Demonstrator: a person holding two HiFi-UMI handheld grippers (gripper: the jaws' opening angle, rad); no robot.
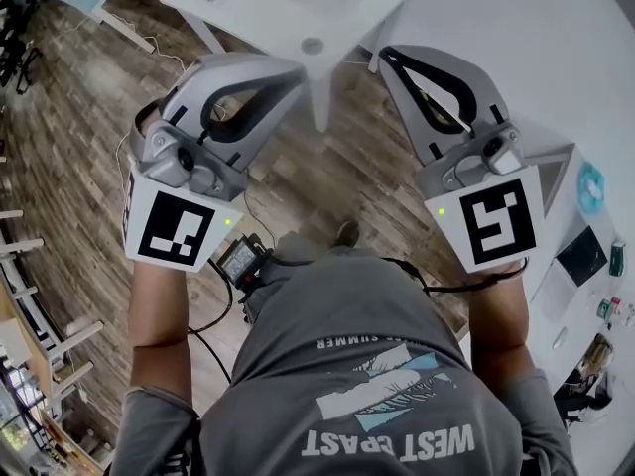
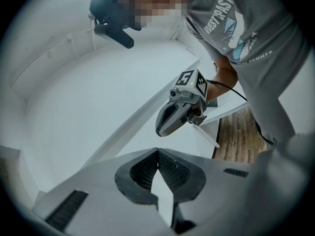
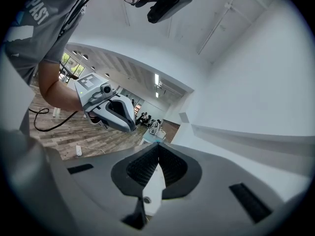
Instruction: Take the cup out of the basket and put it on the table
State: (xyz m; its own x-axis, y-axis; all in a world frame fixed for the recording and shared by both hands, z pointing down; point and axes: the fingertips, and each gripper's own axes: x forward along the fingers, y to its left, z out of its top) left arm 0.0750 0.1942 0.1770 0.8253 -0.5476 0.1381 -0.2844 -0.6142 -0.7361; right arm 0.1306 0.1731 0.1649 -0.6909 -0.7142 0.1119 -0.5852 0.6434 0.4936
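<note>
Grey left gripper and right gripper, jaws together.

I counted one left gripper and one right gripper, one person and one white table.

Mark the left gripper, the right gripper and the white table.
left gripper [image 2: 158,151], left gripper view, where its shut claw tips meet.
right gripper [image 3: 158,146], right gripper view, where its shut claw tips meet.
white table [image 1: 347,13], head view, bare top.
</note>
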